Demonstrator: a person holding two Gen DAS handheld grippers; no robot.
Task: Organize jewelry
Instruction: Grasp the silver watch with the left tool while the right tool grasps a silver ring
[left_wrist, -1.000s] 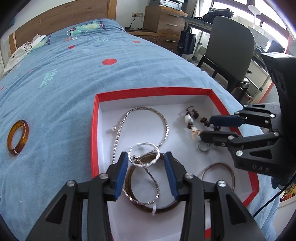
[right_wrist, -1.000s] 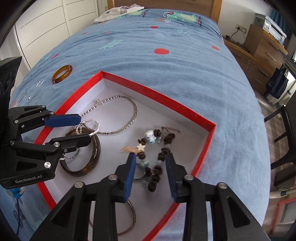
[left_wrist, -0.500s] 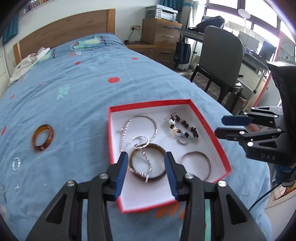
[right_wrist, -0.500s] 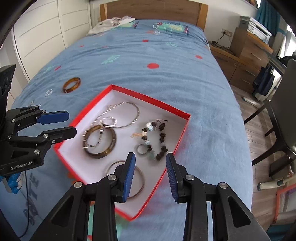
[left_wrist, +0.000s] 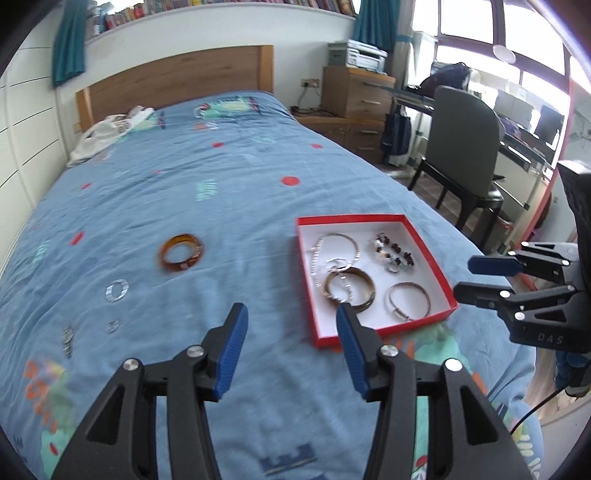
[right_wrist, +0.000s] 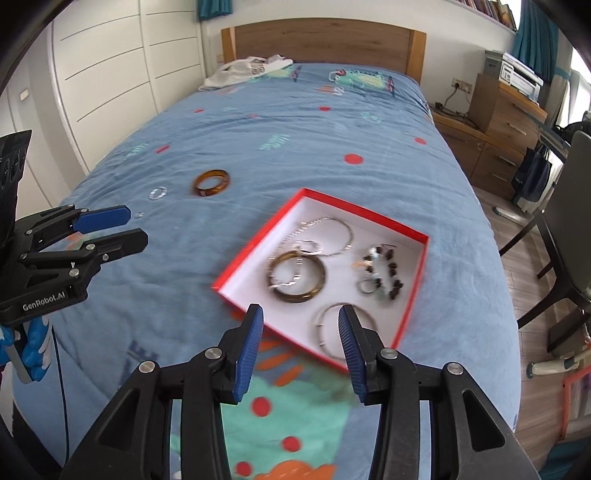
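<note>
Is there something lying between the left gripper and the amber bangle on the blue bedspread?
Nothing visible does. Only bare blue bedspread lies between the open left gripper and the amber bangle; the small silver ring sits off to the side.

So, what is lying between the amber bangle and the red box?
Nothing: in both wrist views, only bare blue bedspread lies between the amber bangle and the red box. The small silver ring lies on the bangle's other side.

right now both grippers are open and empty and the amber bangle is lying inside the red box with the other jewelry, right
Not quite. The amber bangle lies on the blue bedspread, outside the red box; the right wrist view shows it. The left gripper and right gripper are open and empty.
</note>
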